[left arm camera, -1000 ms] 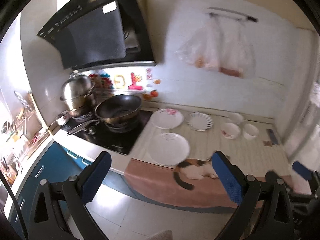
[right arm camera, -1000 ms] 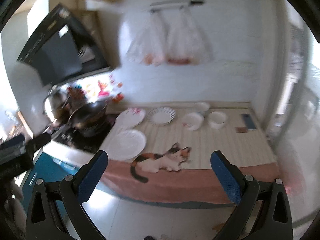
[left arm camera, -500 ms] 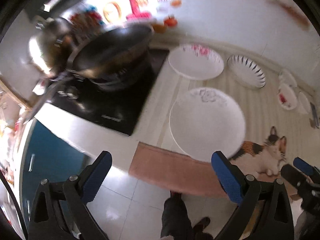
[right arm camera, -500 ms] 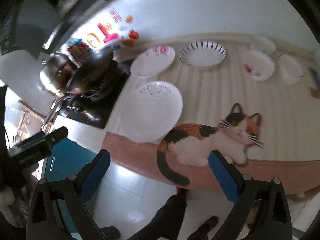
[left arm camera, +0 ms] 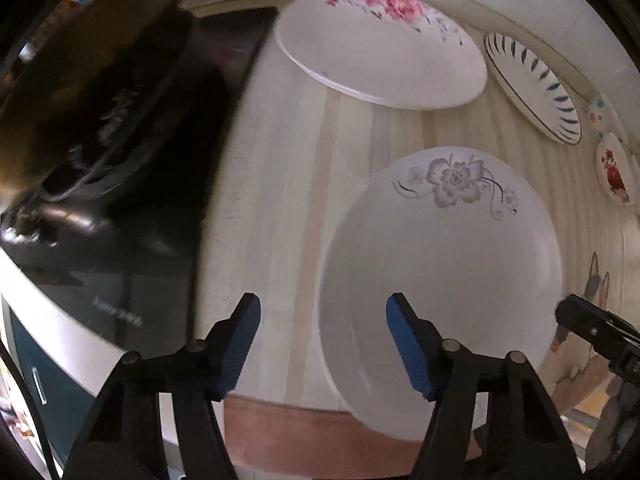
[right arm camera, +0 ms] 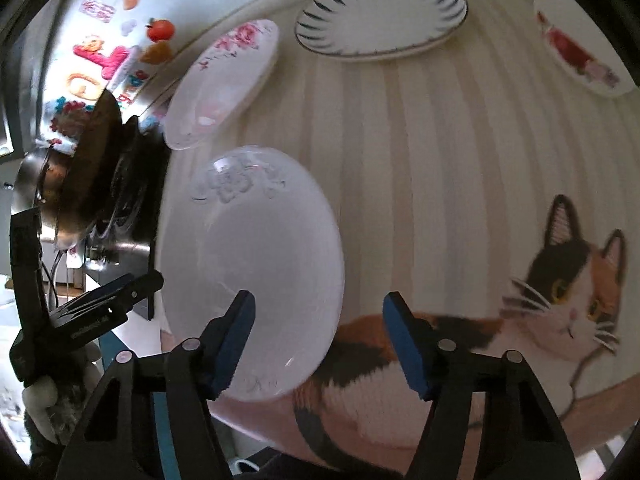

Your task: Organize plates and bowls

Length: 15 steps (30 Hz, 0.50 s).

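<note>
A large white plate with a grey flower lies on the striped mat near the counter's front edge; it also shows in the right wrist view. My left gripper is open and straddles its left rim. My right gripper is open and straddles its right rim. Behind it lies a white plate with pink flowers, then a plate with dark leaf strokes, then small bowls with red flowers.
A black cooktop with a dark wok stands left of the mat. The mat carries a calico cat picture. The counter's front edge drops to blue cabinets.
Both grippers have dropped from a far view of the kitchen to close over the grey-flower plate, one at each side. Both jaws have narrowed but stay open.
</note>
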Each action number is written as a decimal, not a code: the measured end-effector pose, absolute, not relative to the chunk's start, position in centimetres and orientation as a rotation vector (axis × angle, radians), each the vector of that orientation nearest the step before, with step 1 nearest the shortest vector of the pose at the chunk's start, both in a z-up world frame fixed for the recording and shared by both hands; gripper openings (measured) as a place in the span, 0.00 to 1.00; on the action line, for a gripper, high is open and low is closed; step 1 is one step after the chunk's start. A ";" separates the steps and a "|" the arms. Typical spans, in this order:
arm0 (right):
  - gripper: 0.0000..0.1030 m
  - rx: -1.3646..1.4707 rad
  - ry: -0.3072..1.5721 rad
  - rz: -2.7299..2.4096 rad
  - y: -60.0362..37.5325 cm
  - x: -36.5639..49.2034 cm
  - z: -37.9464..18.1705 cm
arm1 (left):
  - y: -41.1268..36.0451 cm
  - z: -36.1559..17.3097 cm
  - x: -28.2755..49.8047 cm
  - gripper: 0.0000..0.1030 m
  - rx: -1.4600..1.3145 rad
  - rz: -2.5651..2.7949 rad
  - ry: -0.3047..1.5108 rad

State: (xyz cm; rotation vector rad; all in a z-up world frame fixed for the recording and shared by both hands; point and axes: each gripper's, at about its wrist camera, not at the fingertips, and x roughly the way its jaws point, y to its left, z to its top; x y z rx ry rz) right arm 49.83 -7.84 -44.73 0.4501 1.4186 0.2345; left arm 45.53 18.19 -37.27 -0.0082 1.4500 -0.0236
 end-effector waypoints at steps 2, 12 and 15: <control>0.60 0.455 1.439 0.239 -7.6 50.3 -45.5 | 18.0 -37.8 45.9 0.52 0.006 -0.022 1.472; 0.25 0.422 1.469 0.326 -6.0 52.1 -47.5 | 16.9 -38.0 46.4 0.32 0.018 -0.040 1.485; 0.24 0.426 1.454 0.330 -6.0 52.4 -47.5 | 16.9 -37.8 46.2 0.30 0.007 -0.031 1.475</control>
